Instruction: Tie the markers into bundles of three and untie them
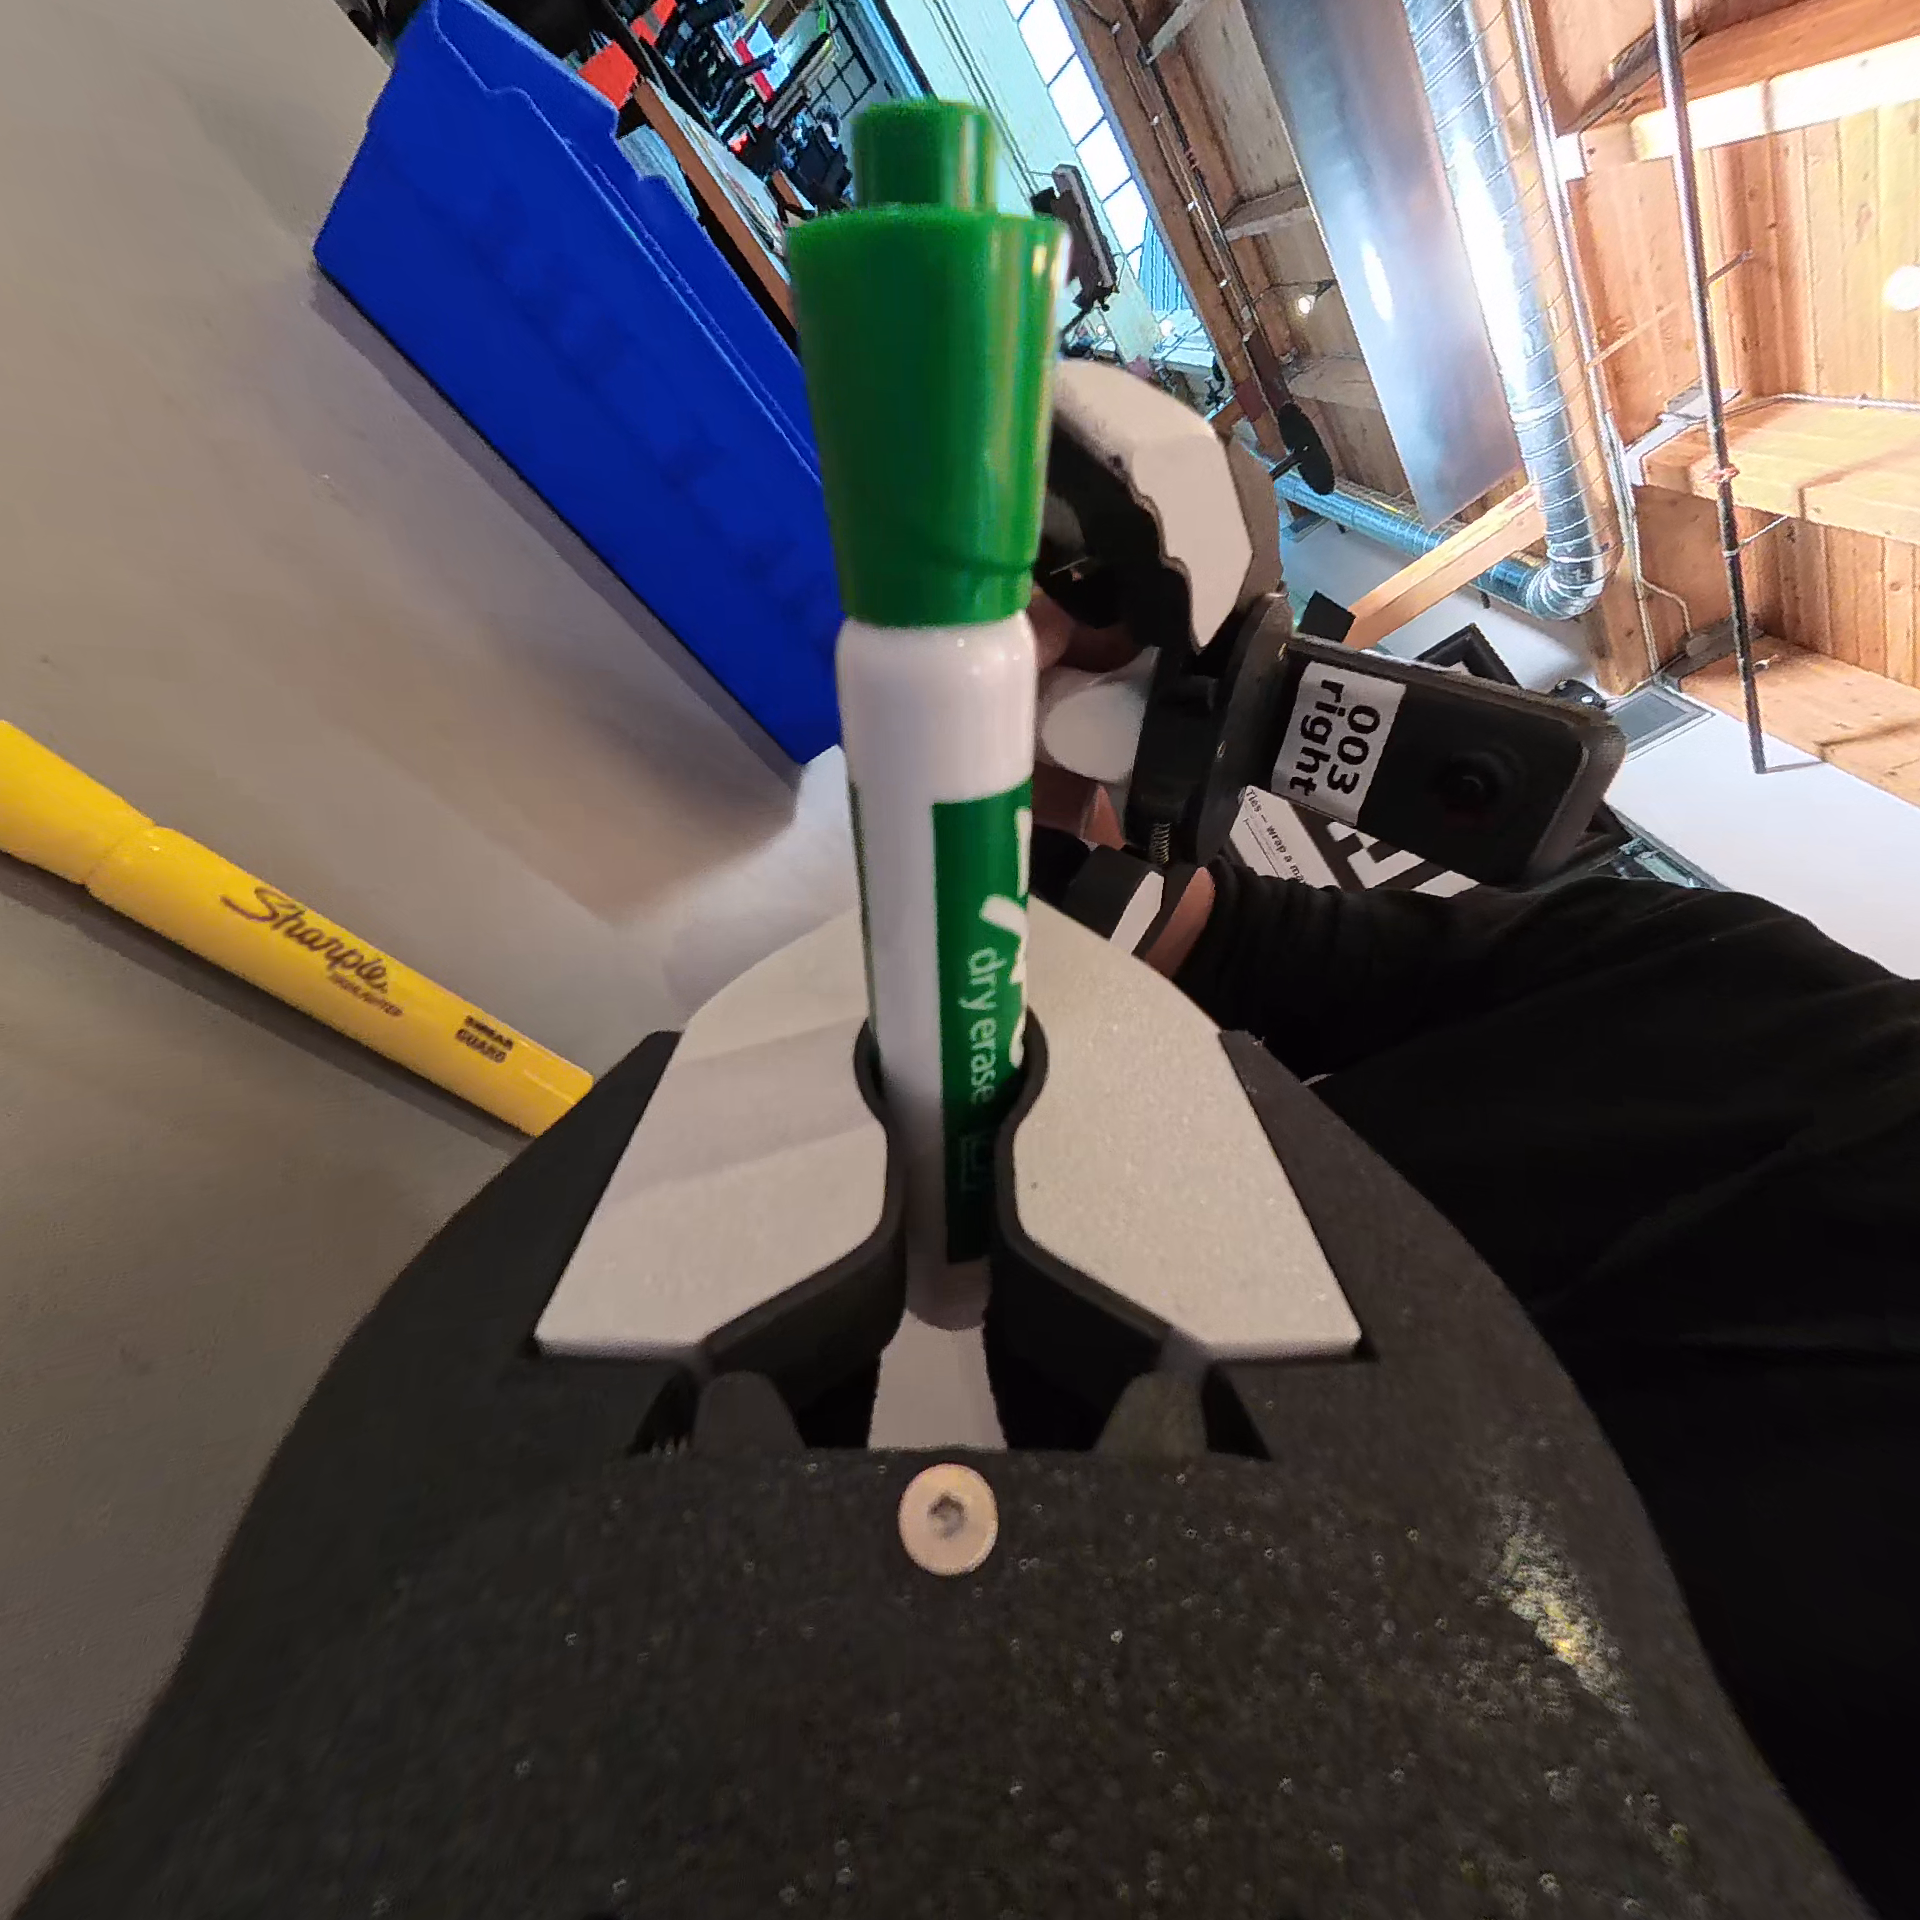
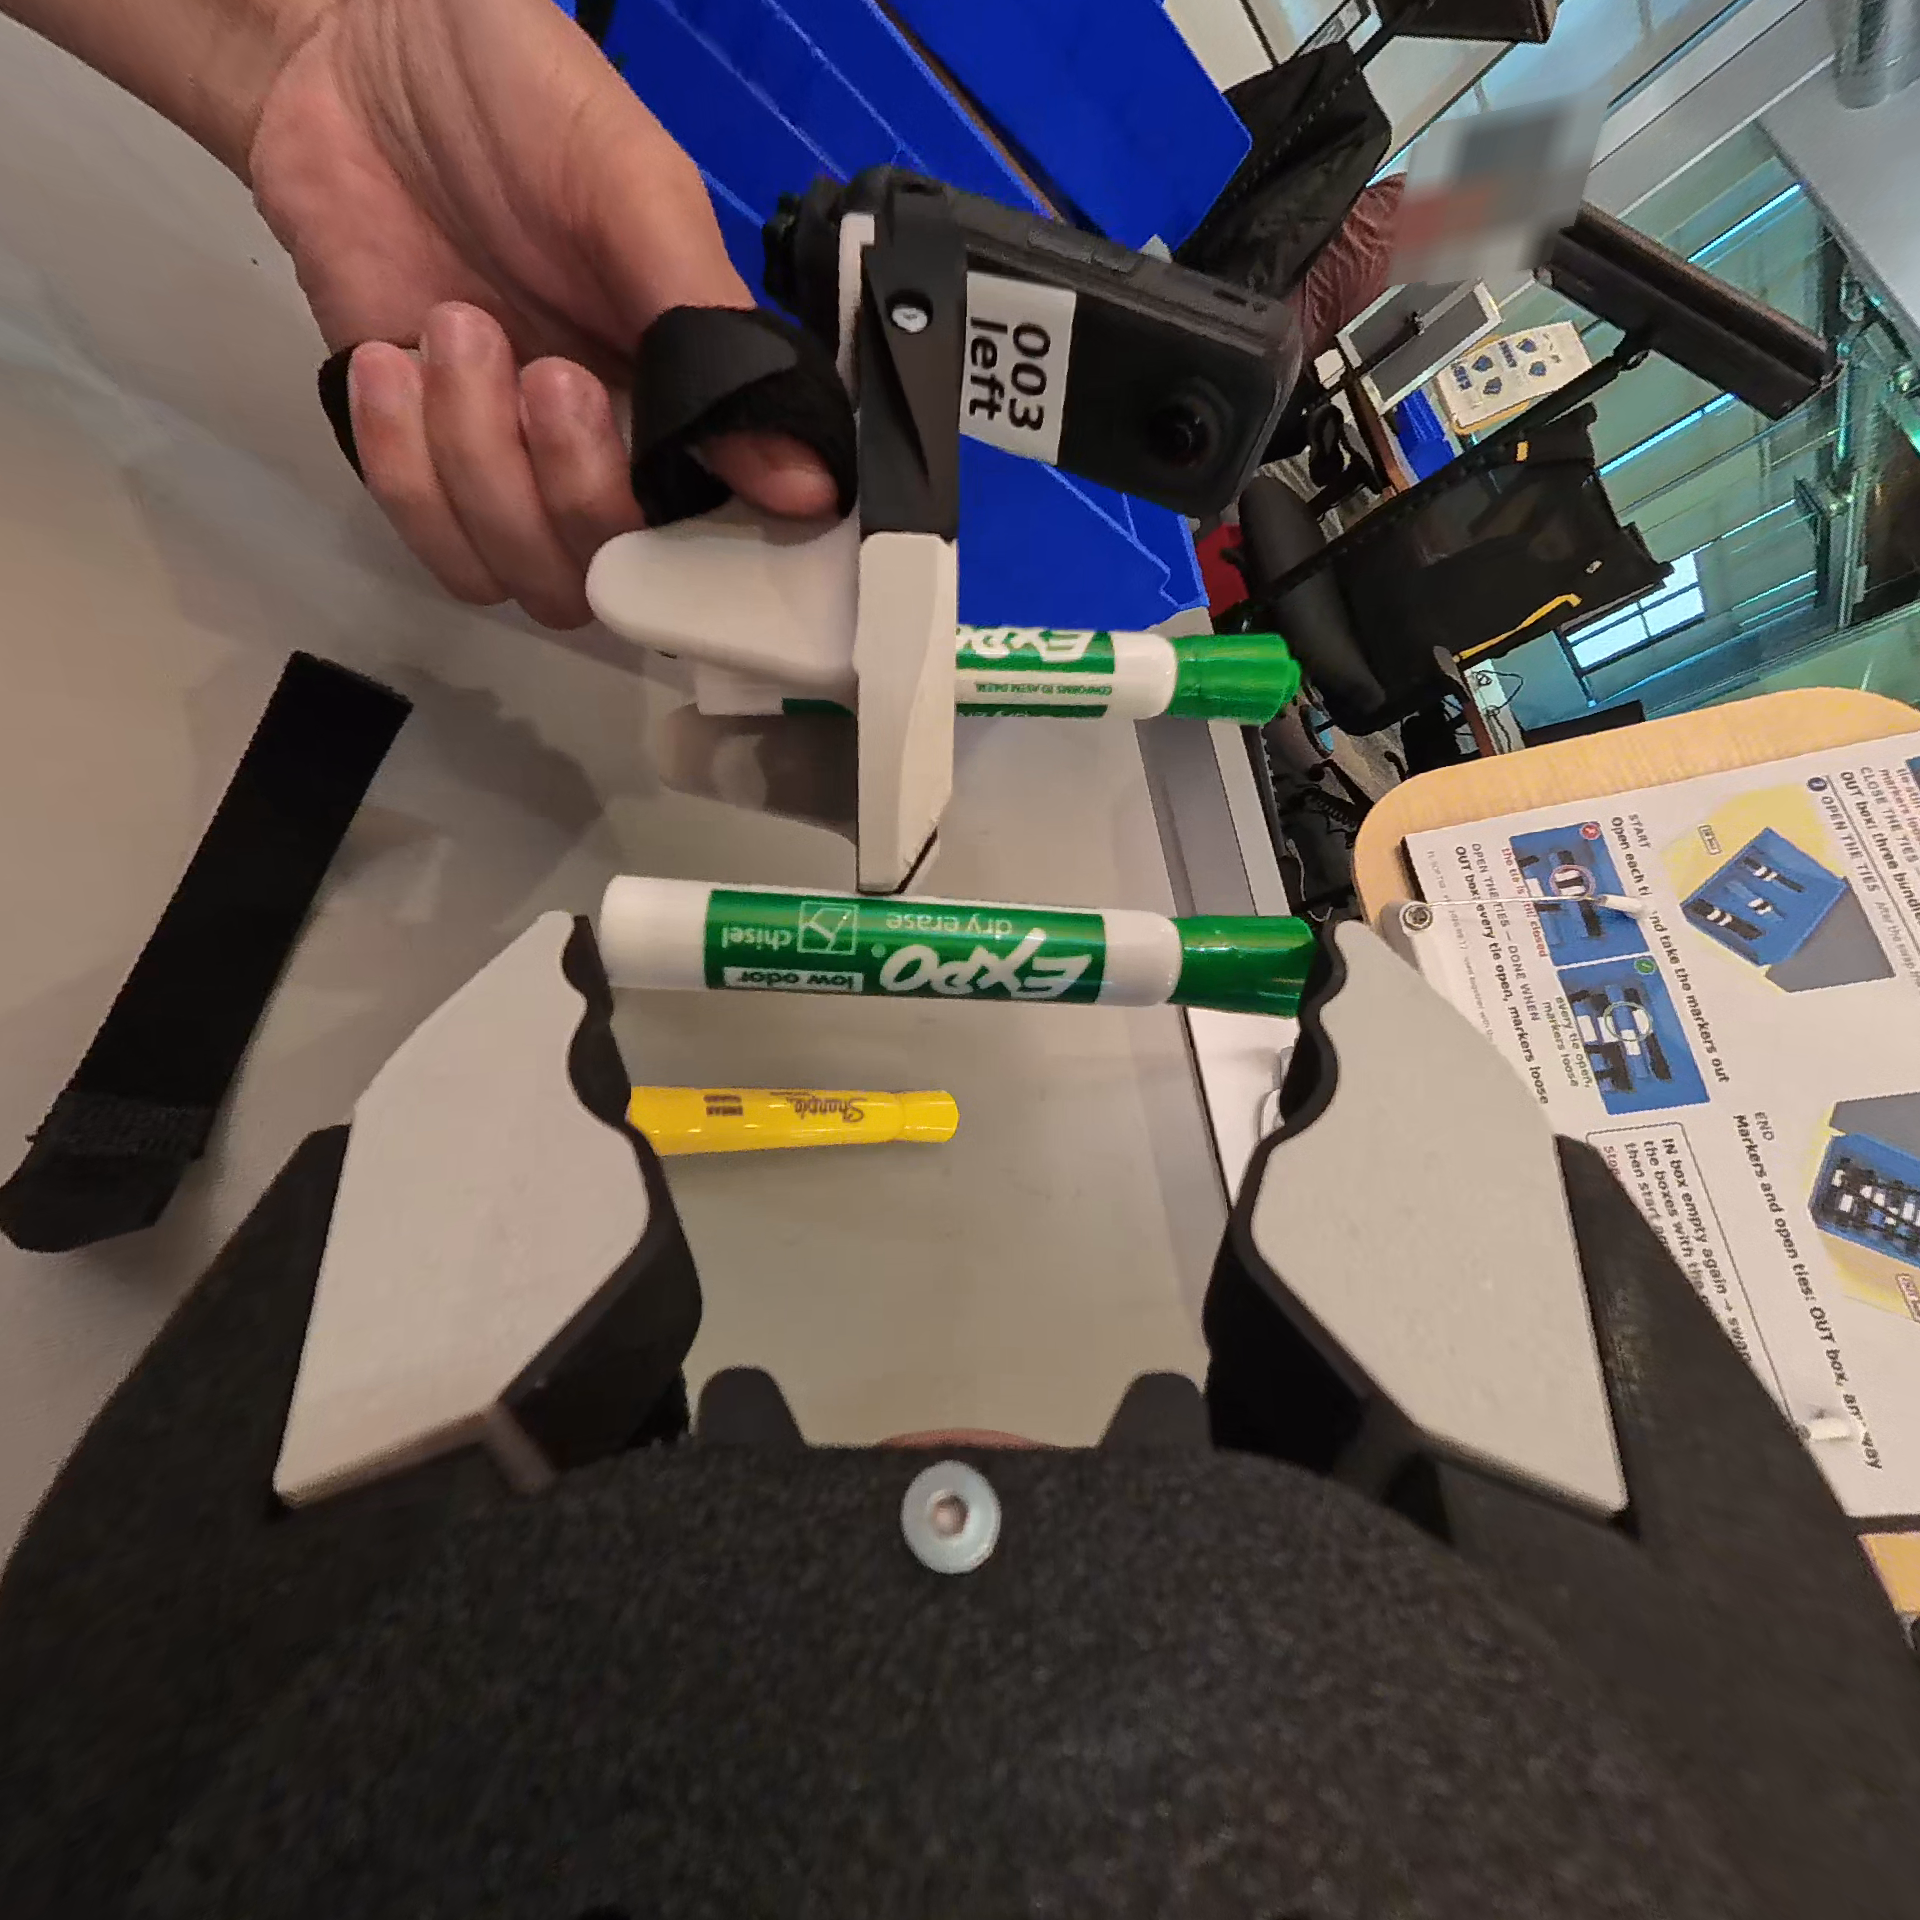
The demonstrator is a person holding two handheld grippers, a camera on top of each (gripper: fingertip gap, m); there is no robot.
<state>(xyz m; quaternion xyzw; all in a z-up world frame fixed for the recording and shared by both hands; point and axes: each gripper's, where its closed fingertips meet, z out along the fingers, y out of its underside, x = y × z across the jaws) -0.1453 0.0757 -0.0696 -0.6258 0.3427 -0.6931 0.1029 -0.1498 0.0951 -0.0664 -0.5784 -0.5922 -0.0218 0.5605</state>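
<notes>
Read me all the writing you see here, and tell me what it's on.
I can't repeat the wording, only say what carries it:
Green marker clamped in the left tongs: printed label.
Second green marker: printed label.
Yellow marker: printed script.
Camera: white sticker.
Instruction sheet: mostly too small.

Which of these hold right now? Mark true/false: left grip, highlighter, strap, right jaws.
1. The left gripper is shut on a green marker. True.
2. The yellow highlighter is held in the right gripper. False: it lies loose on the table.
3. The black strap lies open on the table, wrapped around nothing. True.
4. The right gripper's jaws are pressed together. False: they stand wide apart.
</notes>
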